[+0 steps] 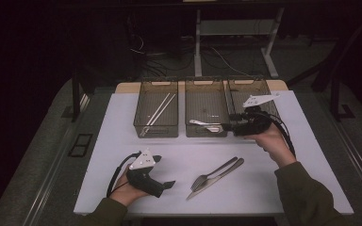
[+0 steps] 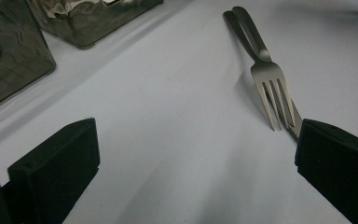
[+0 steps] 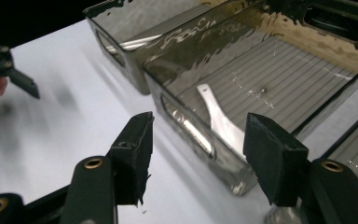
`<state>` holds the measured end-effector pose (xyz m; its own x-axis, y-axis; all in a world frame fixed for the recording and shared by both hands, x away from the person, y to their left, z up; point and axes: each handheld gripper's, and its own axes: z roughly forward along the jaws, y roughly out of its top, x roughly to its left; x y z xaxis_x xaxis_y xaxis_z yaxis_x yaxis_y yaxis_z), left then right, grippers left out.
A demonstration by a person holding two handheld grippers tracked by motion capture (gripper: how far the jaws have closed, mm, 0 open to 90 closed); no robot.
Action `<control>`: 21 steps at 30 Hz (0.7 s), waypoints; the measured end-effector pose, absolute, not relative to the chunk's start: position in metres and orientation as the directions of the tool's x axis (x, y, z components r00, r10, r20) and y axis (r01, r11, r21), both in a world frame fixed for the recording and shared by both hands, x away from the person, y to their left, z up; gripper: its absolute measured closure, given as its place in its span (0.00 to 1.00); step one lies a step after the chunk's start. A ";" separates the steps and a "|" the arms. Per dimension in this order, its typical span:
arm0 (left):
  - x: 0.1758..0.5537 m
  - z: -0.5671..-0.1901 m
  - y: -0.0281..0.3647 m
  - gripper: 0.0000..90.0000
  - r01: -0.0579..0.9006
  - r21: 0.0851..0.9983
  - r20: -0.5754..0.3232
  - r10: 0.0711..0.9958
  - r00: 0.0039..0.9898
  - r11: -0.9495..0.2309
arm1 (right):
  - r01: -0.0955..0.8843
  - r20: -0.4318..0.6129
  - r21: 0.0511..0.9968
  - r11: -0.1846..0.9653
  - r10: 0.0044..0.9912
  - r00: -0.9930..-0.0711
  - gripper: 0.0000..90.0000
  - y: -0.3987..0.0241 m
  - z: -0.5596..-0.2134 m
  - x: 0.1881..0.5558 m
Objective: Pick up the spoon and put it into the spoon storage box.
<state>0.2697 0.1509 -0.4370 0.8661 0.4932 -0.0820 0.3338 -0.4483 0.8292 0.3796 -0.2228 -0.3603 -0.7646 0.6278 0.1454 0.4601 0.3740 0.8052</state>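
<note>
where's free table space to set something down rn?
Free: the white table left of the left bin, and the front right corner beyond the fork and knife. Crowded: the bin row and the middle front.

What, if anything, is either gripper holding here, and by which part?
Nothing is held. The right gripper has open jaws with only air between them, above the middle bin where a utensil lies. The left gripper is open beside the fork.

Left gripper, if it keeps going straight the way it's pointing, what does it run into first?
Probably the silver metal fork lying on the white table. It sits just ahead of the open left gripper, toward one tong, partly over a silver knife. Depth is hard to judge.
</note>
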 end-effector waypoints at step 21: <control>0.269 -0.437 0.151 0.00 0.329 0.831 -0.077 0.492 0.867 -0.448 | 0.487 0.115 0.757 0.435 0.645 -0.755 0.82 -0.255 -0.392 0.332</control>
